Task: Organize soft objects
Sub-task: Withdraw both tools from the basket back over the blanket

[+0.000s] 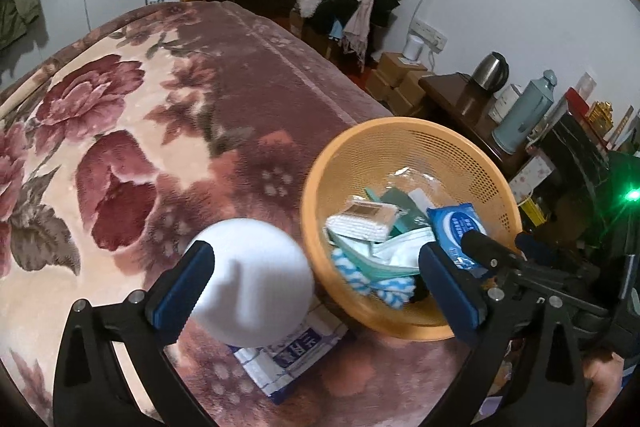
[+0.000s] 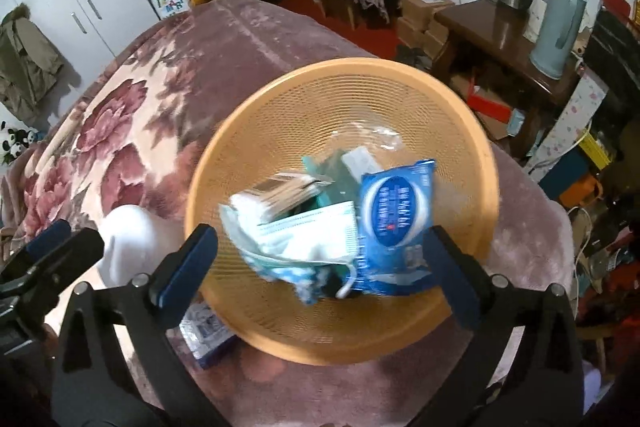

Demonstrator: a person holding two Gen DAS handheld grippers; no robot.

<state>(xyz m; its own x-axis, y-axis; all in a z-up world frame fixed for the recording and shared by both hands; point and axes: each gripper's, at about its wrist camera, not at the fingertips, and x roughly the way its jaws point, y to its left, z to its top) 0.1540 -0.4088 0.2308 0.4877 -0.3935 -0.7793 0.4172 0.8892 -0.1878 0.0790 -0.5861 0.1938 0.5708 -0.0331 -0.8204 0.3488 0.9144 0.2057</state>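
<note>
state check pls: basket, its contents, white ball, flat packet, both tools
orange basket: upright on the blanket, part filled
blue wipes pack: inside basket, leaning on the pile
face mask: inside basket, crumpled
white ball: outside basket, resting on the flat packet
flat packet: flat on the blanket, partly under the ball and basket
left tool: open, empty
right tool: open, empty, above the basket

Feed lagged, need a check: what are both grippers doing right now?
Left gripper: open, holding nothing.
Right gripper: open, empty, above the basket.
</note>
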